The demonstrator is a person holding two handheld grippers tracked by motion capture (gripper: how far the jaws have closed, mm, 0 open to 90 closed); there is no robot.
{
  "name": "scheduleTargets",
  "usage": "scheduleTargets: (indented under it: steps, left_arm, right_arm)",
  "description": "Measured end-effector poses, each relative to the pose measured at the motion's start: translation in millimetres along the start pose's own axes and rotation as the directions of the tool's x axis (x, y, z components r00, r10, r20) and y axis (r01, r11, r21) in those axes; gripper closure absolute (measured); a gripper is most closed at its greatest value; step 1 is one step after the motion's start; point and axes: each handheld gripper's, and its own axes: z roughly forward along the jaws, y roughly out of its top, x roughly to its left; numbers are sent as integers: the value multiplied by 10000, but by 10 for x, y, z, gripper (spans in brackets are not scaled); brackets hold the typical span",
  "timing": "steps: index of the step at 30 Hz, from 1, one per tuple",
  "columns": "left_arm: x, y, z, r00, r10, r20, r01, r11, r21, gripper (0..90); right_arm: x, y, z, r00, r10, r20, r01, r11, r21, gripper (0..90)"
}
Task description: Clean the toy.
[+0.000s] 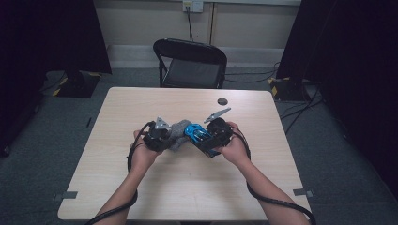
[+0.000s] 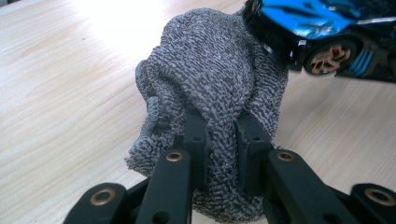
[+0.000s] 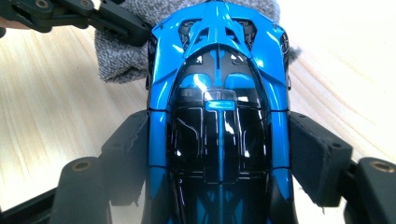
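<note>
A blue and black toy car (image 3: 218,116) sits between the pads of my right gripper (image 3: 219,149), which is shut on its sides. In the high view the car (image 1: 197,133) hangs just above the table's middle, in the right gripper (image 1: 206,140). A grey knitted cloth (image 2: 215,88) is bunched up, and my left gripper (image 2: 222,144) is shut on a fold of it. The cloth (image 1: 177,132) presses against one end of the car (image 2: 322,32), whose wheel shows bronze spokes. The left gripper (image 1: 165,136) comes in from the left, opposite the right one.
The pale wooden table (image 1: 141,108) carries a small dark round disc (image 1: 222,101) near its far edge. A black folding chair (image 1: 190,63) stands behind the table. Dark curtains flank the room, and cables lie on the grey carpet at the right.
</note>
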Motion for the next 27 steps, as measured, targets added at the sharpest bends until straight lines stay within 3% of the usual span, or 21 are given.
scheduleTargets:
  steps: [16, 22, 27]
  left_arm:
    - [-248, 22, 38, 9967, 499, 647, -498, 9988, -36, 773]
    - [-337, 5, 75, 9933, 540, 1022, -535, 9985, -72, 774]
    - [-462, -3, 102, 9887, 831, 1246, -834, 9965, -30, 773]
  right_arm:
    - [-18, -1, 68, 9998, 138, 176, -139, 9999, 88, 287]
    - [-21, 23, 72, 9997, 213, 146, -214, 9997, 69, 287]
    - [-22, 46, 89, 9997, 192, 127, -193, 9998, 71, 287]
